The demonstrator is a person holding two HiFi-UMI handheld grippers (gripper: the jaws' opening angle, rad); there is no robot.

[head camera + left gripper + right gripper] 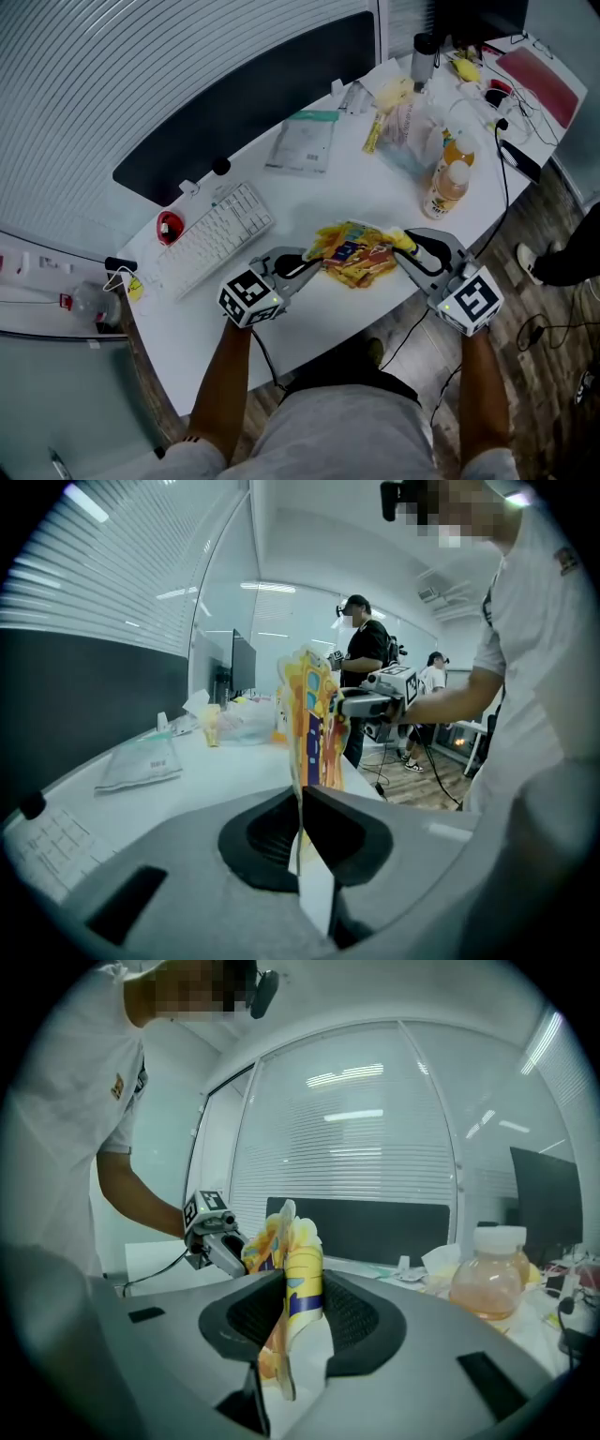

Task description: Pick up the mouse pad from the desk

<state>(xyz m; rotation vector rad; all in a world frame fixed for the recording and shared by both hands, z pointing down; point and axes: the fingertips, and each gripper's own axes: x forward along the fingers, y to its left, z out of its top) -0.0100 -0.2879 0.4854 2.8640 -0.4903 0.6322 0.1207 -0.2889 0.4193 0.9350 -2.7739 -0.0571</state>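
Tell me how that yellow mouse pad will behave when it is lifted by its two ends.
Probably floppy: the mouse pad looks crumpled between the left gripper and right gripper, so its middle may sag. Likely light too, since it shows as a thin sheet where the jaws pinch it.

White desk (328,202) bears keyboard (214,236); juice bottle (447,187); flat packet (302,142).

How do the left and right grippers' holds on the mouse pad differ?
The left gripper is shut nearly flat on one thin edge of the mouse pad; the right gripper has its jaws a little apart around a curled, thicker fold. Left holds the end nearer the keyboard, right the end nearer the juice bottle. Both are clamped on it.
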